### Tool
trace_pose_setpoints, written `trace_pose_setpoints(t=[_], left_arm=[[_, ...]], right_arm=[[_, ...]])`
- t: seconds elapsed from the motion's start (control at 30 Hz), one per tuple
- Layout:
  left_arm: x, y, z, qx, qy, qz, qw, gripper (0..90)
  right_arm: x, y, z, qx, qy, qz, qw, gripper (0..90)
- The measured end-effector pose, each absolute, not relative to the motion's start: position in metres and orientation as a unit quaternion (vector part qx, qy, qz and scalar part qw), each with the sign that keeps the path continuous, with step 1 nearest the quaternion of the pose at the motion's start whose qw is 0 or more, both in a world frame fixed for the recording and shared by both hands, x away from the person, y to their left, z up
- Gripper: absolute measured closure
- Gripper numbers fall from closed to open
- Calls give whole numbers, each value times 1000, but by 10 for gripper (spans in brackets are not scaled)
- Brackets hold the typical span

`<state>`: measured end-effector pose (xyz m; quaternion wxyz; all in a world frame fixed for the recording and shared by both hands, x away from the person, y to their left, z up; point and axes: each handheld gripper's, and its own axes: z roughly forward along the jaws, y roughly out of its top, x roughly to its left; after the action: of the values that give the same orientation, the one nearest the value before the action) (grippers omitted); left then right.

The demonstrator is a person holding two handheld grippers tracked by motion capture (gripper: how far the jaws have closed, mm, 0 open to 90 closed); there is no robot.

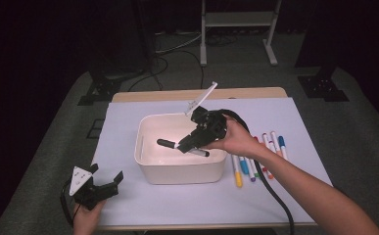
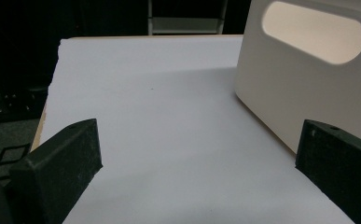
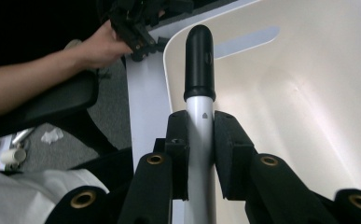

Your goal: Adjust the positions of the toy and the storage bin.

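Jaws of the right gripper (image 3: 200, 154) clamp a black-capped marker (image 3: 199, 74) over the white bin (image 1: 150, 166); left gripper (image 1: 106, 181), jaws apart, rests low on the tabletop (image 1: 177, 200).

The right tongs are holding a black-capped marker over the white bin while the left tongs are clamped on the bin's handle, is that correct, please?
Not quite: the left tongs are open and hold nothing, resting near the white bin without touching it, as the left gripper view shows. The rest stands: the right tongs are shut on the black-capped marker over the bin.

Glossy plastic bin (image 1: 179, 169), matt black-capped marker (image 3: 200, 70)
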<state>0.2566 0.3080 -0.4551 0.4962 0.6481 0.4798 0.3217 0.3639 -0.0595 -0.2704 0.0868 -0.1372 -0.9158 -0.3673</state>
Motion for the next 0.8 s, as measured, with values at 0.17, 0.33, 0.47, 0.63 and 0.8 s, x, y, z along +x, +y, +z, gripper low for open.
trace_pose_setpoints(t=[0.17,0.33,0.47,0.63,0.8], left_arm=[[257,308,-455,648,480,322,497,0],[256,308,-455,648,479,322,497,0],[257,308,-455,648,480,321,497,0],[257,308,-455,649,480,320,497,0],[257,309,-455,650,480,318,495,0]], right_arm=[[370,-50,-281,-113,-926,-348,96,758],[378,-37,-292,-95,-936,-324,105,758],[382,-31,-299,-88,-942,-306,107,759],[389,-22,-311,-78,-947,-291,116,759],[393,-12,-324,-71,-954,-261,132,758]])
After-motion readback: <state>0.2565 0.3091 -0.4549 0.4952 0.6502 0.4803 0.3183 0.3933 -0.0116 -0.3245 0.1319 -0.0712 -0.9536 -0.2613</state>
